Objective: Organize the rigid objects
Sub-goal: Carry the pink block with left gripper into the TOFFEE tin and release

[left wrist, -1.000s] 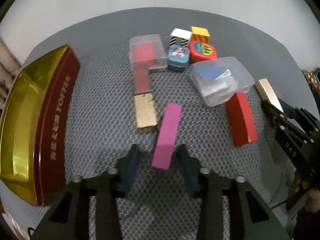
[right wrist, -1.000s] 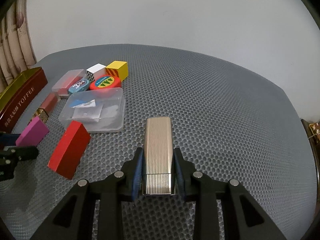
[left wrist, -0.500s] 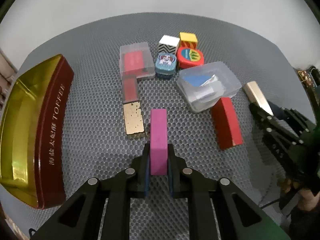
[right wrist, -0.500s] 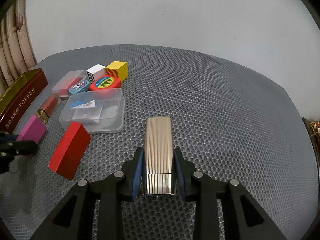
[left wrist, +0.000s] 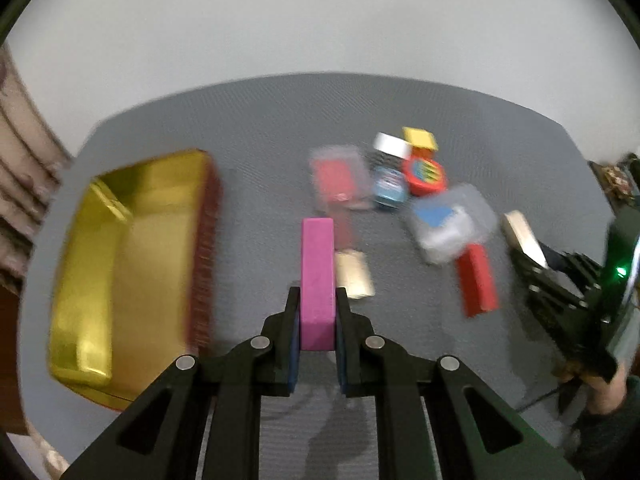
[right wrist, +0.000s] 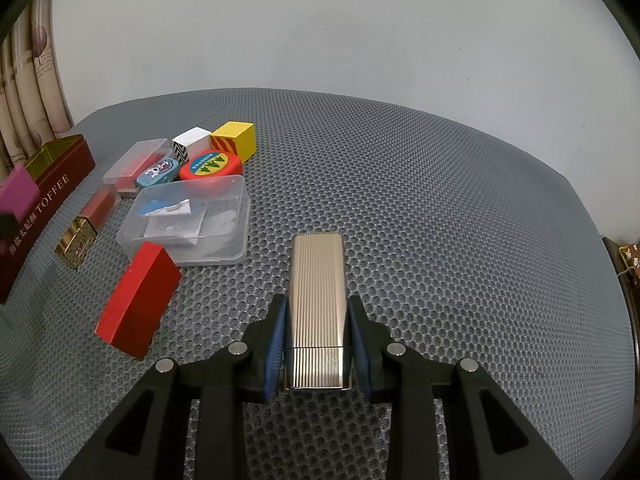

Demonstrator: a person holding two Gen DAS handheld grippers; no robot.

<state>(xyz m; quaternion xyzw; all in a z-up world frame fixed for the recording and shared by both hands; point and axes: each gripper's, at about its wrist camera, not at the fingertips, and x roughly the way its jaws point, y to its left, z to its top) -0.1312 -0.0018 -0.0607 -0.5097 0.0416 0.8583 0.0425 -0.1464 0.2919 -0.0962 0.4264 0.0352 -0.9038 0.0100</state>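
My left gripper [left wrist: 317, 300] is shut on a pink block [left wrist: 317, 276], which hangs above the grey mat to the right of an open toffee tin [left wrist: 132, 256] with a gold inside and dark red walls. The left wrist view is blurred. In the right wrist view the pink block [right wrist: 18, 194] shows at the far left beside the tin [right wrist: 52, 184]. My right gripper [right wrist: 316, 320] is shut on a ribbed gold metal case [right wrist: 317, 308] held over the mat. That case [left wrist: 522, 234] and the right gripper [left wrist: 536, 264] also appear at the right edge of the left wrist view.
On the grey honeycomb mat [right wrist: 440, 220] lie a red block [right wrist: 138, 300], a clear plastic box [right wrist: 188, 220] with papers, a gold-ended red bar [right wrist: 90, 220], a clear box with red contents [right wrist: 136, 162], round blue [right wrist: 158, 174] and red [right wrist: 210, 166] tins, and white [right wrist: 192, 142] and yellow [right wrist: 234, 140] cubes.
The left gripper closed on the pink block and lifted it off the mat, drawing back and swinging toward the tin. The right gripper and its gold case have stayed put.
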